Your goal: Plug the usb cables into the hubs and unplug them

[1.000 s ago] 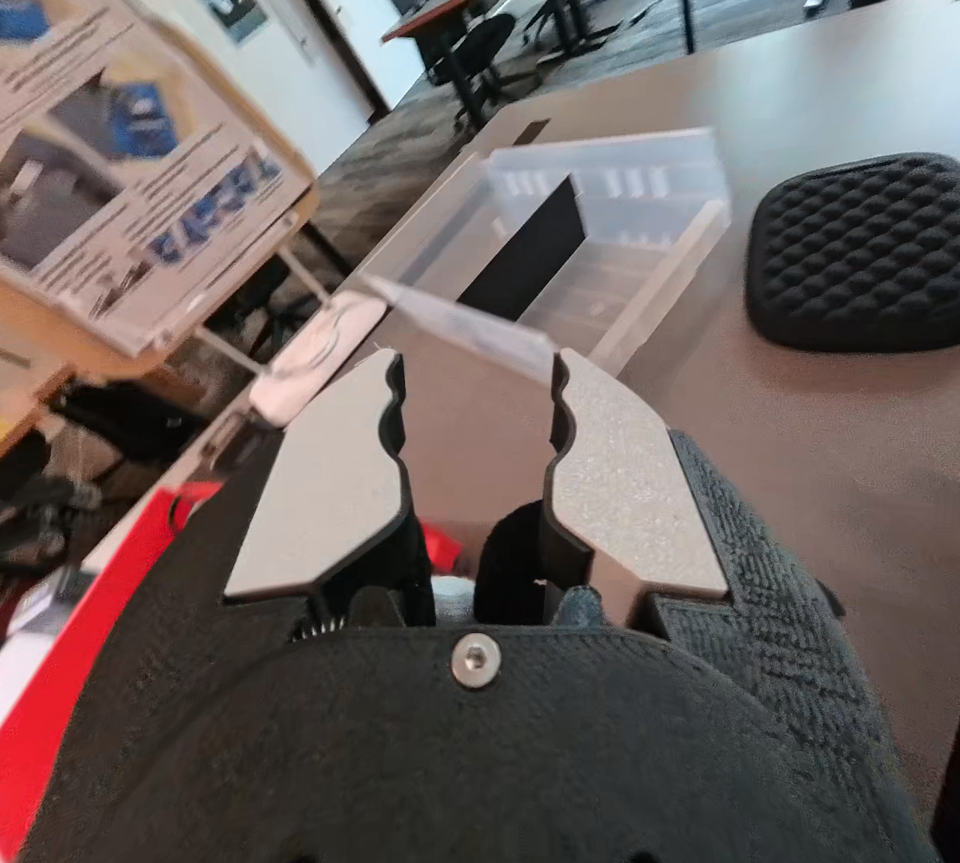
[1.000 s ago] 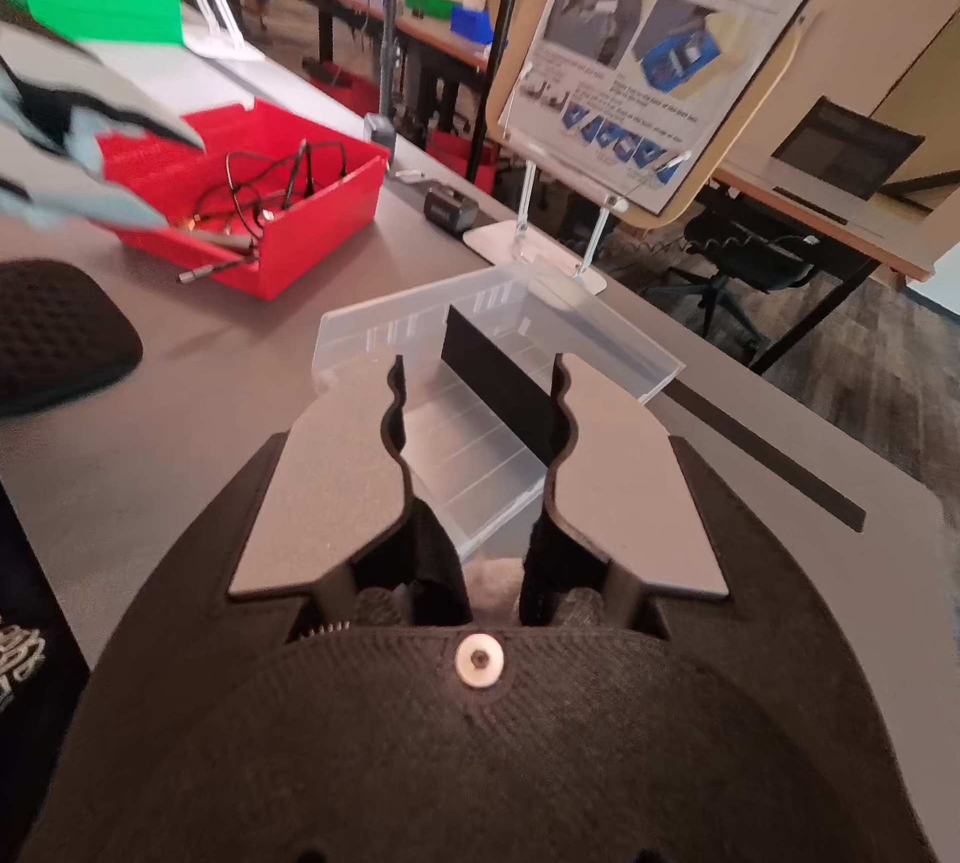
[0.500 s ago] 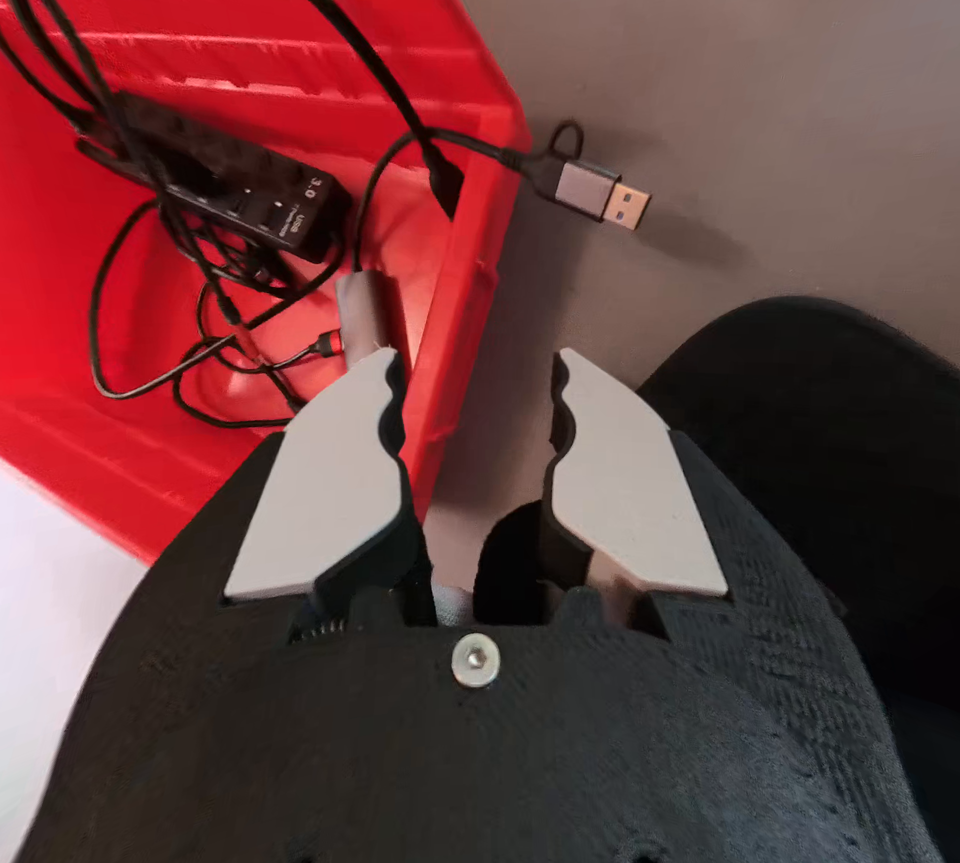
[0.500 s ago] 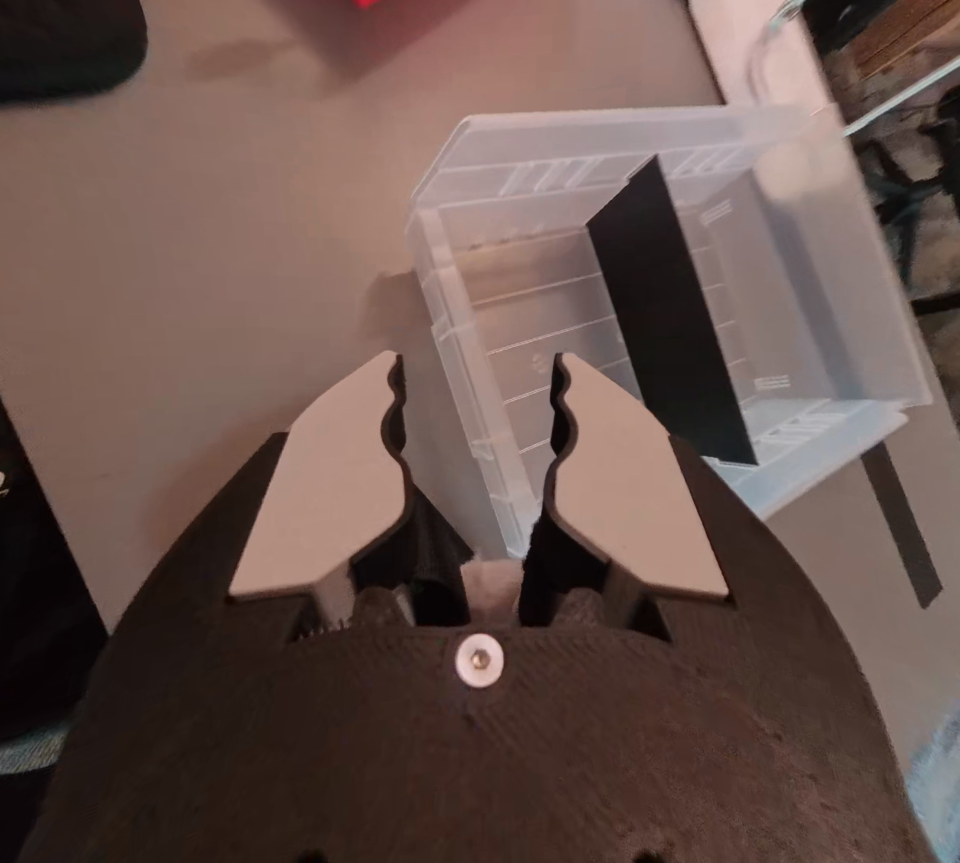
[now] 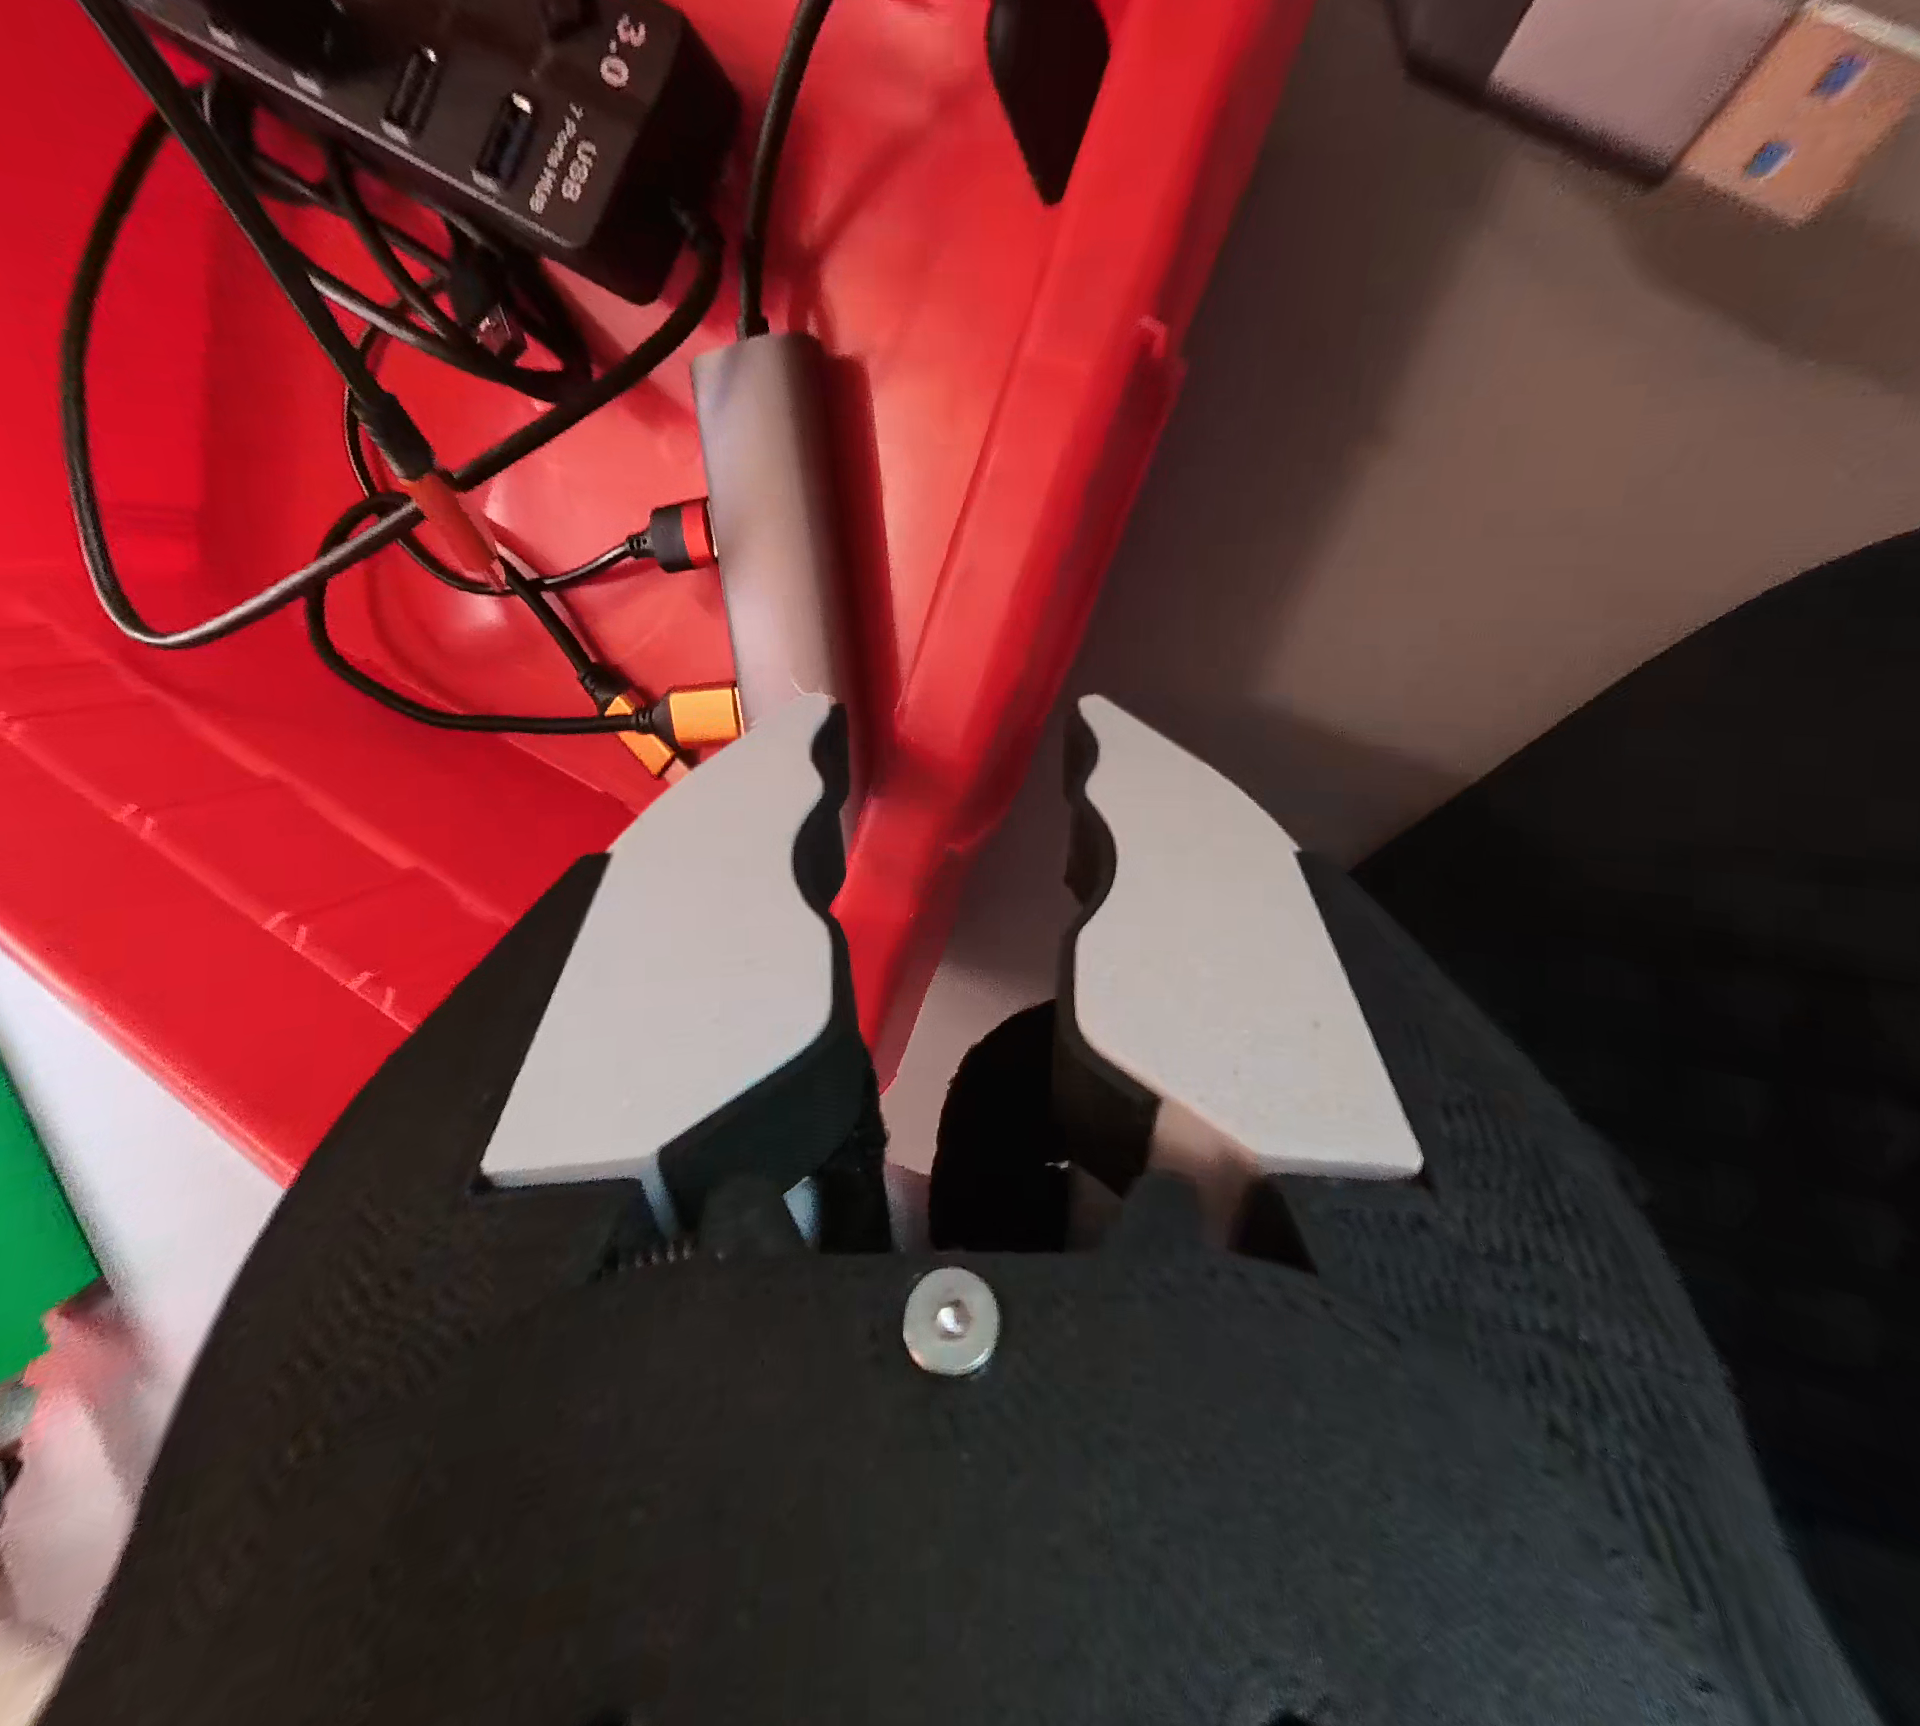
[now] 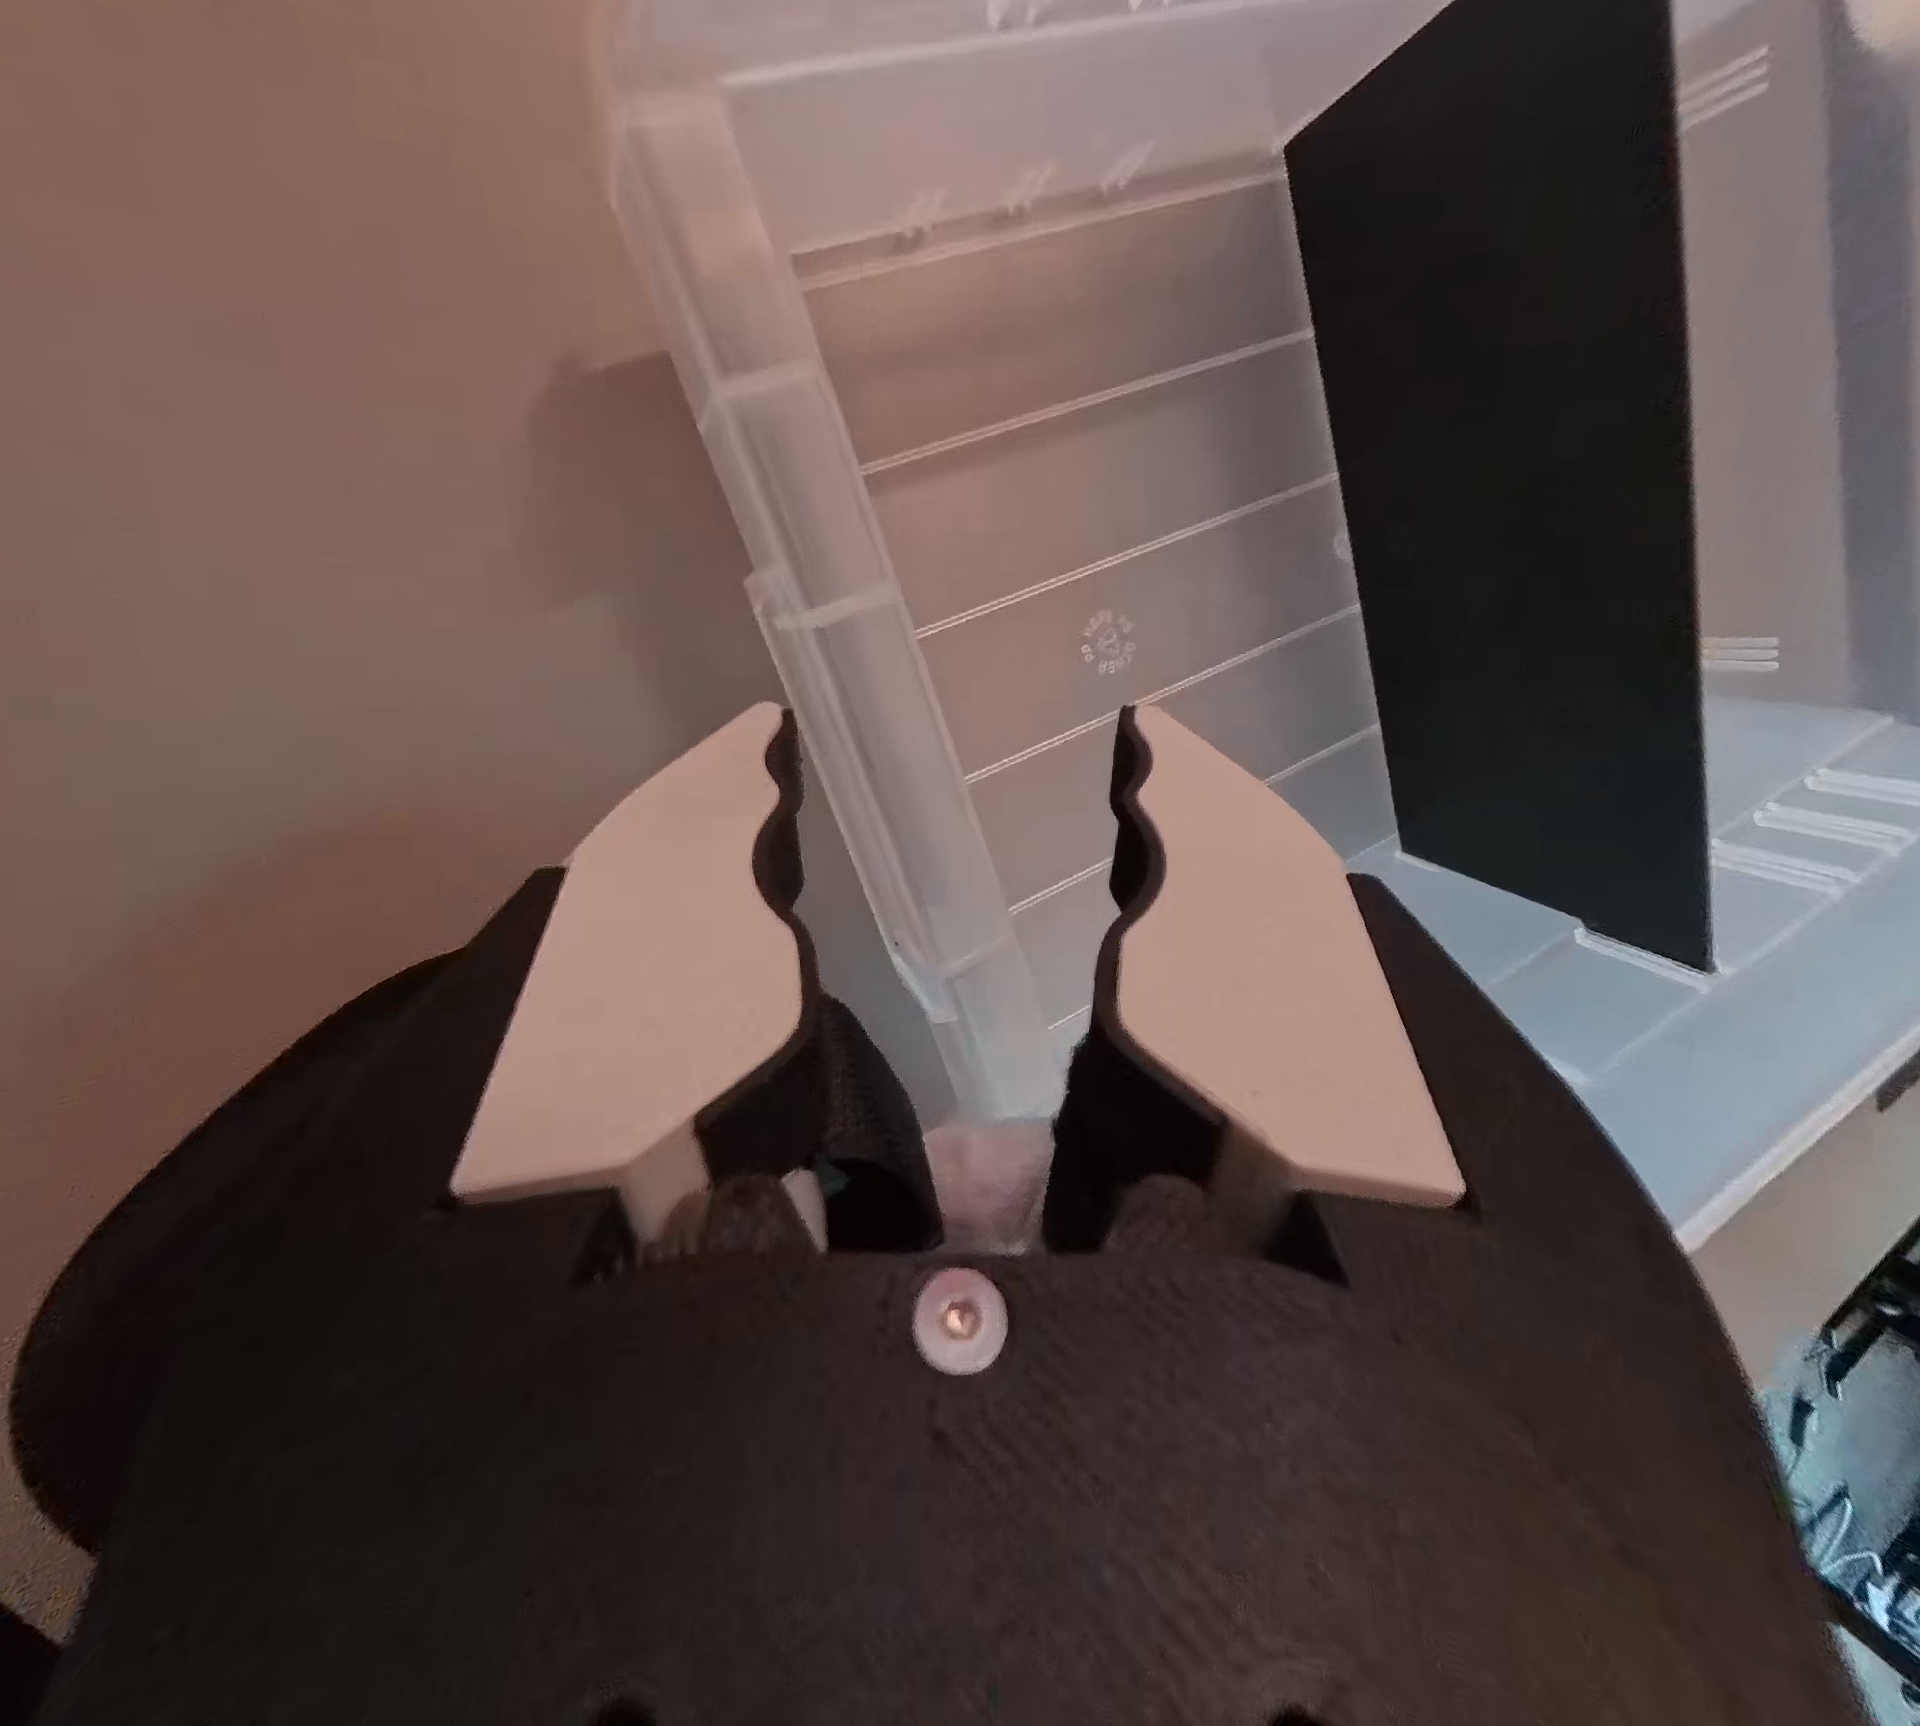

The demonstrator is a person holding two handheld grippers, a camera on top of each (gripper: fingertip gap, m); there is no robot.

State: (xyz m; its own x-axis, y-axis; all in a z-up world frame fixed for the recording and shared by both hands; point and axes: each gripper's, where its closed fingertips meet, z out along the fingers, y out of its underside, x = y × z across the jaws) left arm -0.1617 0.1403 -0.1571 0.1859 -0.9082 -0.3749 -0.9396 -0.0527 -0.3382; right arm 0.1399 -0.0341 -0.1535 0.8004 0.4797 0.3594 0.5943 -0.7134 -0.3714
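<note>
Progress: early, by the look of it. Nothing gripped by either claw; unplugging and re-plugging seemingly all ahead.

Left claw (image 5: 954, 720): jaws spread, empty, astride the side wall of the red bin (image 5: 1049, 471), left finger inside the bin, right finger outside over the grey table (image 5: 1455, 450).

Right claw (image 6: 954, 726): jaws spread, empty, astride the near wall of the clear bin (image 6: 831, 596).

Hubs, count 2, both inside the red bin:
- grey hub (image 5: 795, 523), directly ahead of the left fingertip, against the bin wall.
- black hub (image 5: 416, 45), farther ahead and to the left, two vacant sockets visible at its near end.

Plugs seated in the grey hub, count 2:
- red plug (image 5: 686, 533), on the hub's left face, ahead of the fingertip.
- orange plug (image 5: 701, 712), just left of the fingertip, nearly touching.

Loose ends, count 3:
- large grey plug (image 5: 1662, 55), over the bin wall, far ahead and right, outside the bin.
- small black plug (image 5: 1039, 45), dangling above the bin wall, ahead.
- orange-collared end (image 5: 442, 513), ahead-left; seating unclear.

Cords: thin black tangle, ahead-left; uncountable.

Clear bin contents: black divider (image 6: 1496, 450), count 1, ahead-right of the right claw; no cables or hubs visible.

Other: black pad (image 5: 1683, 845), count 1, right of the left claw.
</note>
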